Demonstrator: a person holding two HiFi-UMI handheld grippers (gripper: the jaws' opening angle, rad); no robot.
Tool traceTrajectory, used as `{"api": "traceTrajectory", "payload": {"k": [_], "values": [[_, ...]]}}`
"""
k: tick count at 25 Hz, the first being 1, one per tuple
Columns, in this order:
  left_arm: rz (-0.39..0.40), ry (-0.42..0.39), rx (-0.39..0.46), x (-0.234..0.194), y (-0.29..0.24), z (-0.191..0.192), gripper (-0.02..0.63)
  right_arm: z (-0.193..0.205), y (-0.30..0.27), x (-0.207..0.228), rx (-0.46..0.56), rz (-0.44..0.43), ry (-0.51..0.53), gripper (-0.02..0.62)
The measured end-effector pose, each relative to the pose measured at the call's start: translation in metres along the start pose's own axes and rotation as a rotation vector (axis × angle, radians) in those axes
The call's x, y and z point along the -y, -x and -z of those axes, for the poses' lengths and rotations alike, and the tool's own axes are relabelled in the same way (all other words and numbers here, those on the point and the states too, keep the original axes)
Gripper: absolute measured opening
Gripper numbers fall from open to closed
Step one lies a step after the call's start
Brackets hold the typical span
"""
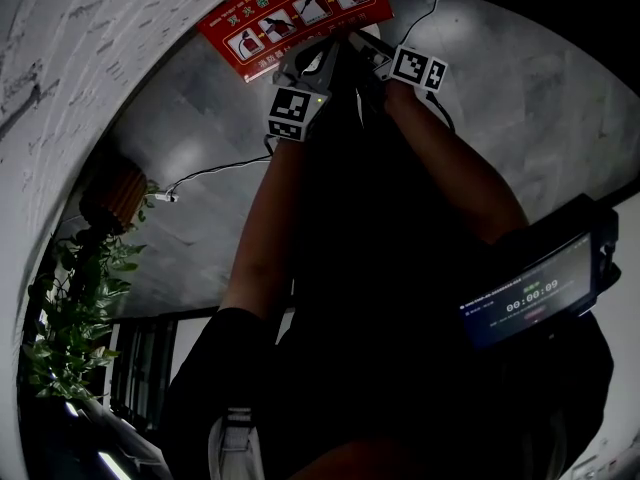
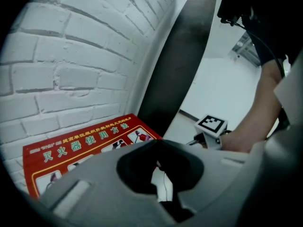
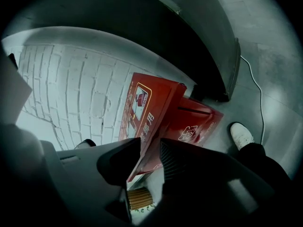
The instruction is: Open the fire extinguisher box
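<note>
The red fire extinguisher box [image 1: 290, 13] stands on the floor against a white brick wall. In the right gripper view its lid [image 3: 142, 108], which carries a picture label, stands lifted off the red body [image 3: 199, 122]. My right gripper [image 3: 150, 154] is open, and the lid's front edge runs through the gap between its jaws without being pinched. My left gripper [image 2: 158, 143] hovers beside the label [image 2: 90, 145]; its tips meet with nothing between them. In the head view both grippers, left [image 1: 312, 63] and right [image 1: 365, 53], reach to the box's near edge.
A potted plant in a wicker pot [image 1: 115, 193] stands left of the box, and a white cable [image 1: 215, 173] lies across the grey floor. The brick wall [image 2: 71, 56] runs behind the box. A timer screen [image 1: 530, 293] hangs at my right. A white shoe [image 3: 241, 134] is near the box.
</note>
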State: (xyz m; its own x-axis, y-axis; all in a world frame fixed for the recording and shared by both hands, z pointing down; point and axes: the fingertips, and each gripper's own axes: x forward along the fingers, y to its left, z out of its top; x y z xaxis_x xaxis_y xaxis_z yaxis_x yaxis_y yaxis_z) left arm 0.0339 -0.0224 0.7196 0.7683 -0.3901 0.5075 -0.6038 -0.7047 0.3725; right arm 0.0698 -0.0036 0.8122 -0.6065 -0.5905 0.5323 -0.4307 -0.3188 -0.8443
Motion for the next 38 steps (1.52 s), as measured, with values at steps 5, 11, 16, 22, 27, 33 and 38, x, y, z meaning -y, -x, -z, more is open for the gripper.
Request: {"api": "traceTrajectory", "payload": {"k": [5,11,16,22,27,33,38], "values": [[-0.004,0.008,0.001,0.002,0.002,-0.001,0.000,-0.005,-0.009,0.002,-0.005,0.002,-0.041,0.141],[-0.019,0.017,0.011,-0.002,0.003,0.001,0.000,-0.004,-0.015,0.008,-0.030,0.006,-0.051,0.140],[-0.015,0.029,0.030,0.005,0.014,-0.005,0.000,-0.003,-0.008,0.003,-0.018,0.011,-0.073,0.127],[-0.029,0.010,0.025,0.012,0.029,-0.011,0.000,-0.005,0.007,-0.028,-0.019,-0.036,-0.032,0.112],[-0.049,-0.012,0.048,0.009,0.042,-0.029,0.000,-0.011,0.018,-0.063,-0.022,-0.104,0.015,0.104],[-0.062,-0.019,0.109,0.006,0.051,-0.052,0.000,-0.021,0.026,-0.098,0.014,-0.180,0.049,0.100],[-0.063,-0.022,0.146,0.011,0.054,-0.063,0.000,-0.029,0.033,-0.115,0.050,-0.218,0.052,0.098]]}}
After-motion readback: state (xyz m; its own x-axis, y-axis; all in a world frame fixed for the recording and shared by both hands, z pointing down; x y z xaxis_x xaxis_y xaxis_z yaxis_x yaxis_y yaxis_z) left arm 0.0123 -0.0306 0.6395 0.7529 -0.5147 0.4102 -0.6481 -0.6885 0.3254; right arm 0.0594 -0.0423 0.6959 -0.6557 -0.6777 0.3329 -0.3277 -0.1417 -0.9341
